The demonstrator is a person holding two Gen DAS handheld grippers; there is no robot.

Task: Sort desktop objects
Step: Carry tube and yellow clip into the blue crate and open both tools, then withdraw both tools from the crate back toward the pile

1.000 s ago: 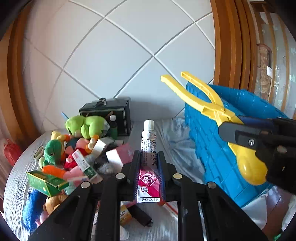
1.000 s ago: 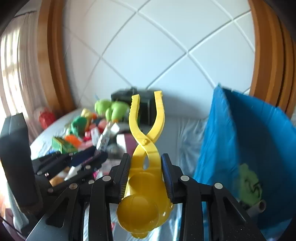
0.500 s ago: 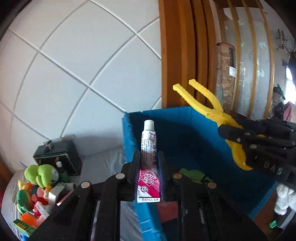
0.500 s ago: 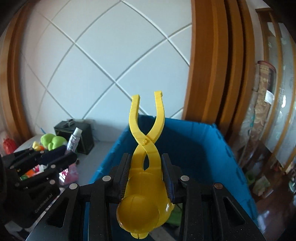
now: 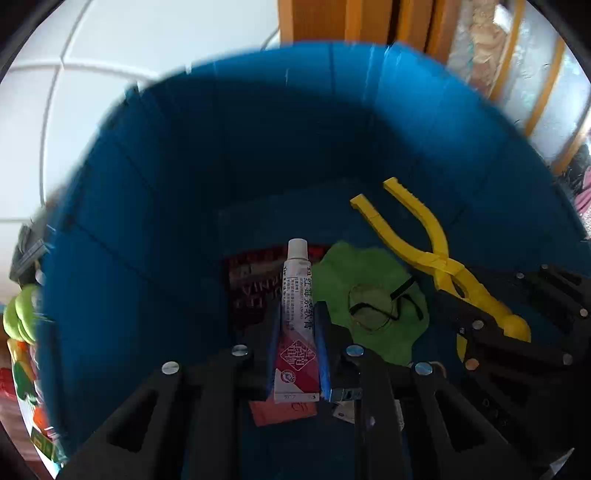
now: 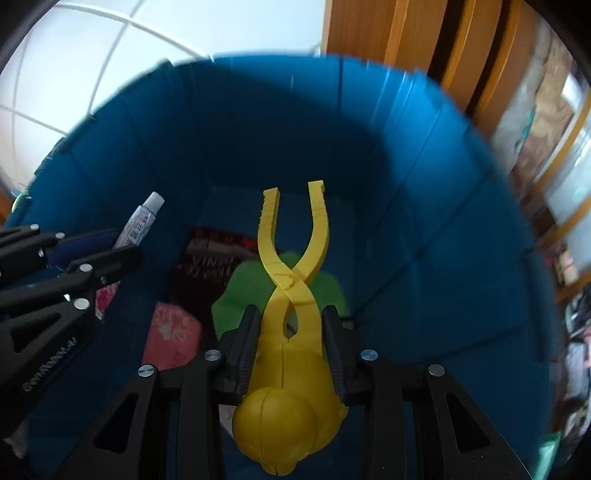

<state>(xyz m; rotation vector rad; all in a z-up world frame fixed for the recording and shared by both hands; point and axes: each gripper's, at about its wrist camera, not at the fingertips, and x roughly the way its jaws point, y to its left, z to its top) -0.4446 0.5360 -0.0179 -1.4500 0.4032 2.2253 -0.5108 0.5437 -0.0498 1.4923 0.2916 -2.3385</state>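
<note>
The blue bin (image 5: 155, 206) fills nearly all of both wrist views, its ribbed walls rising high on every side and its rim (image 6: 332, 62) curving across the top, so the only open room is the well between the walls, straight below both grippers. Beyond the rim stand a white tiled wall (image 5: 110, 44) and an orange wooden frame (image 6: 388, 33), and in the left wrist view a strip of the cluttered desk (image 5: 22, 350) with a green plush toy (image 5: 20, 314) shows past the bin's left wall. On the bin floor lie a flat green plush piece (image 5: 369, 299) with black stitched lines, a dark red printed packet (image 6: 210, 266) beside it toward the left wall, and a pink packet (image 6: 173, 332) nearer the cameras, all close together; the floor along the far wall is bare. The right gripper (image 6: 291, 347) is clamped on the round scoop end of the yellow snowball tongs (image 6: 291, 280), whose two handles fork away toward the far wall above the green piece. The left gripper (image 5: 297, 347) is closed tight on the crimped lower end of a white and red ointment tube (image 5: 297, 302), cap pointing forward, held over the dark red packet. Both held things hang inside the bin's mouth, side by side and apart, clear of the walls.
</note>
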